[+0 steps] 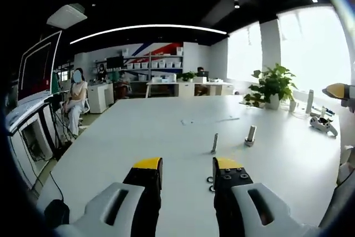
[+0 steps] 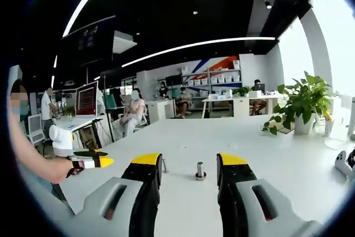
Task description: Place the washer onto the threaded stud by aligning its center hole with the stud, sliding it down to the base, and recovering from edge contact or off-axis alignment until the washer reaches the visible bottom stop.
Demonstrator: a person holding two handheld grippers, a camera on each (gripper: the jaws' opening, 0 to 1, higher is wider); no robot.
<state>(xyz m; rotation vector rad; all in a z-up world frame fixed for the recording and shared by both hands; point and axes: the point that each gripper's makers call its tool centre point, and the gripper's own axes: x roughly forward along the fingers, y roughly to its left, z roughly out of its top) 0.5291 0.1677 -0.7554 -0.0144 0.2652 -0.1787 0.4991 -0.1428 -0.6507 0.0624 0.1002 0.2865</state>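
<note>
A thin threaded stud (image 1: 214, 143) stands upright on the white table (image 1: 138, 137), with a thicker, shorter stud (image 1: 251, 135) to its right. Two small dark washers (image 1: 211, 183) lie flat on the table against the inner side of my left gripper's right jaw. My left gripper (image 1: 187, 165) is open and holds nothing. In the right gripper view the thick stud (image 2: 200, 170) stands between the open jaws of my right gripper (image 2: 189, 160), a little ahead of them. The thin stud (image 2: 164, 165) peeks out beside its left jaw. The left gripper (image 2: 91, 161), held by a hand, enters from the left.
A potted plant (image 1: 270, 86), a bottle (image 1: 309, 102) and a white handheld device (image 1: 323, 126) stand along the table's right side. Desks with monitors (image 1: 37, 70) and seated people lie beyond the left table edge. Shelving stands at the back.
</note>
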